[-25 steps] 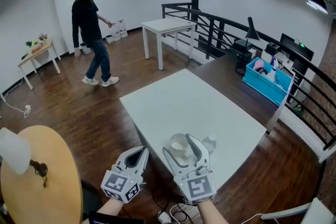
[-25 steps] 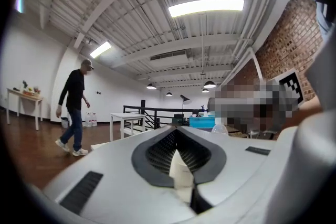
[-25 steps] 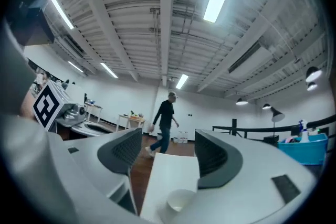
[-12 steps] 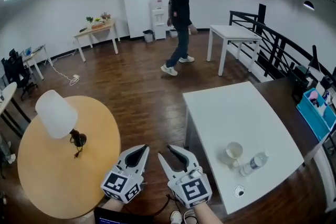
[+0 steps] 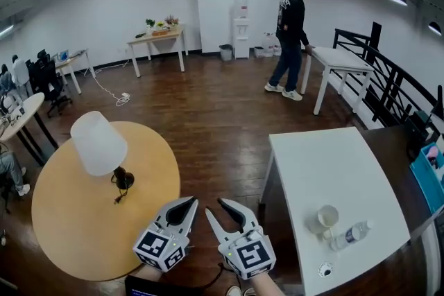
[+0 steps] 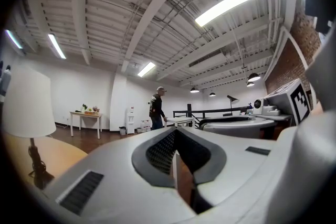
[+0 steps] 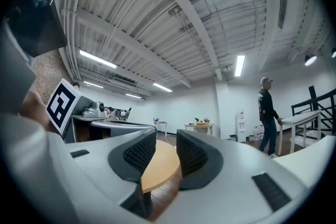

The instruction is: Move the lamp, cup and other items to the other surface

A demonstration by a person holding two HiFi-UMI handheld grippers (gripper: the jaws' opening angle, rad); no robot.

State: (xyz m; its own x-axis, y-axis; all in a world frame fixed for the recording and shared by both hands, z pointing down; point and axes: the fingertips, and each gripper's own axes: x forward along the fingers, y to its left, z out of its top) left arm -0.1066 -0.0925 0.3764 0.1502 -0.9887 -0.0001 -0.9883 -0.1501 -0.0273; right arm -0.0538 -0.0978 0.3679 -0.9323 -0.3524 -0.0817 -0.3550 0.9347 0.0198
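A white-shaded lamp (image 5: 98,143) stands on the round yellow table (image 5: 62,218) at the left; it also shows in the left gripper view (image 6: 26,102). On the white table (image 5: 340,177) at the right sit a cup (image 5: 327,217), a clear bottle (image 5: 352,235) lying on its side and a small round cap (image 5: 325,270). Both grippers hover over the floor between the two tables. My left gripper (image 5: 189,202) (image 6: 175,134) is shut and empty. The jaws of my right gripper (image 5: 220,208) (image 7: 165,139) have just been closing and stand partly open with nothing between them.
A person (image 5: 291,38) stands by a second white table (image 5: 343,60) at the back right, near a black railing (image 5: 388,90). A blue bin (image 5: 430,180) sits at the right edge. Desks and chairs (image 5: 41,76) line the left wall.
The view has swung left from the white table toward the round table. My right gripper, wide around the cup a second ago, has left it and narrowed. The person walked right.
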